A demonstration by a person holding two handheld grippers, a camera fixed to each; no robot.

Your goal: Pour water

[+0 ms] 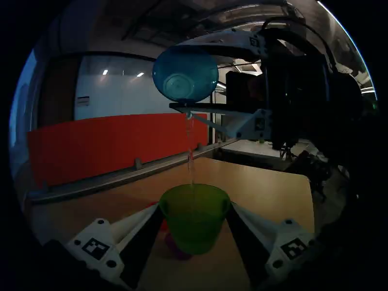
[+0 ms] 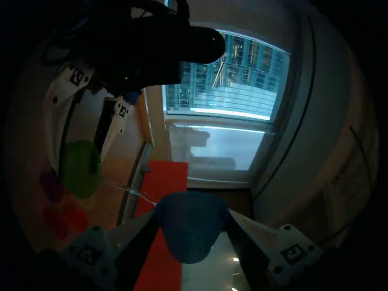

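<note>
My left gripper [image 1: 194, 220] is shut on a green cup [image 1: 195, 223], held upright over the wooden table [image 1: 271, 189]. Above it my right gripper [image 1: 191, 75] holds a blue cup [image 1: 185, 73] tipped on its side, mouth toward the camera. A thin stream of water [image 1: 190, 145] falls from its rim into the green cup. In the right gripper view the blue cup [image 2: 192, 224] sits between my right gripper's [image 2: 192, 228] fingers, and the water stream [image 2: 131, 190] runs toward the green cup [image 2: 80, 168], which the left gripper [image 2: 92, 160] holds.
A red cup [image 2: 65, 218] and a purple cup [image 2: 51, 185] stand on the table beside the green one. An orange panel [image 1: 111, 143] and a metal rail [image 1: 121, 172] run along the table's far edge. A large window [image 2: 223, 82] lies beyond.
</note>
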